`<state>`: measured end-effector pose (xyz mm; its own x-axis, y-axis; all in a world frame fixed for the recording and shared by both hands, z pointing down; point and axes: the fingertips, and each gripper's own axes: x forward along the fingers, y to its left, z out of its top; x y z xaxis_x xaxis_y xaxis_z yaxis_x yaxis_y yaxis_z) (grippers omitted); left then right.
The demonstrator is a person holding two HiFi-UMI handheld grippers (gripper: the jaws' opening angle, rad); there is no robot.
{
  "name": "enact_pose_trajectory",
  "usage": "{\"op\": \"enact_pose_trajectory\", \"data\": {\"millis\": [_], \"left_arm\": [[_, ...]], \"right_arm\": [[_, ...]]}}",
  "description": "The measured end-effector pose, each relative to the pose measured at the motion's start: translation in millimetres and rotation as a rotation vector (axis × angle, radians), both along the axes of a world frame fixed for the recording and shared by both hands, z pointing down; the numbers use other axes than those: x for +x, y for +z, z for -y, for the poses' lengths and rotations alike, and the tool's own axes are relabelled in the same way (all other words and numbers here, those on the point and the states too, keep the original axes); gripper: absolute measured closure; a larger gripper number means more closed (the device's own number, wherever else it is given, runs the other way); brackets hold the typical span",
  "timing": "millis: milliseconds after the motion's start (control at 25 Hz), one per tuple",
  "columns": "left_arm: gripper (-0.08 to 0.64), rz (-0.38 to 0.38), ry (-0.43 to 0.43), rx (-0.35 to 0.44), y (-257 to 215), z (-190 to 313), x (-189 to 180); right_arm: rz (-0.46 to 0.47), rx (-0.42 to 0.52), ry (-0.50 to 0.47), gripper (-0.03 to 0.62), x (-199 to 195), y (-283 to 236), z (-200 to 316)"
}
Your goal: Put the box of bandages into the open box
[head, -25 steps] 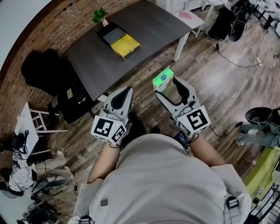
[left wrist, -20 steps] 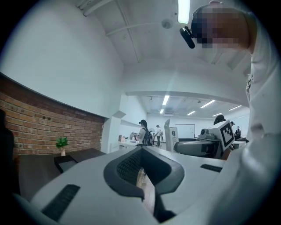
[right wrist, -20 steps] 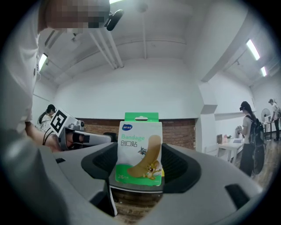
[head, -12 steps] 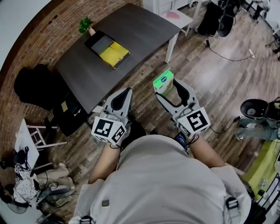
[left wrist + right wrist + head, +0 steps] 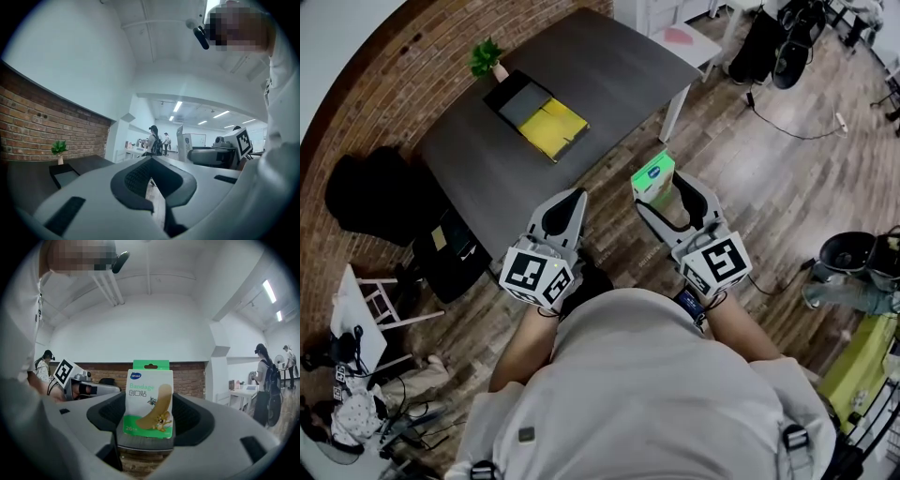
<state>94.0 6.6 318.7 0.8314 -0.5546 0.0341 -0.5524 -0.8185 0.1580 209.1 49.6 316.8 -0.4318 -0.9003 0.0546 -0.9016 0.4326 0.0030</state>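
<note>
Barely anything has moved since half a second ago: the dark worktop (image 5: 619,66) has slid only slightly in the head view, and both grippers stay over the wooden floor (image 5: 750,187), short of its near edge. The right gripper (image 5: 663,189) has its jaws clamped on the upright green-and-white box of bandages (image 5: 653,176), while the left gripper (image 5: 570,199) has its jaws together on nothing. The open box (image 5: 539,117), black with yellow and grey halves, lies by the worktop's edge along the brick wall (image 5: 366,103), beside a small potted plant (image 5: 487,61).

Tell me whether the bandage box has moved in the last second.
No, hardly: the bandage box, clamped in the right gripper, stays just off the table's near edge, beside its leg.
</note>
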Motion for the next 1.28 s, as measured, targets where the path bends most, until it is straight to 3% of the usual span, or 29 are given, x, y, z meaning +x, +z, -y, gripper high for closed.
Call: {"op": "enact_pose_trajectory", "data": {"millis": [240, 640, 920, 1280], "left_arm": [[0.545, -0.013, 0.015, 0.008, -9, 69, -35], [0.545, -0.014, 0.016, 0.012, -5, 158, -113], [0.545, -0.012, -0.005, 0.002, 7, 181, -157], [0.545, -0.024, -0.049, -0.022, 19, 201, -180]], "right_arm": [[-0.013, 0.01, 0.01, 0.29, -36, -11, 74], [-0.025, 0.018, -0.039, 0.29, -131, -15, 182], [-0.02, -0.005, -0.097, 0.29, -181, -3, 213], [-0.03, -0.034, -0.149, 0.29, -201, 10, 244]]}}
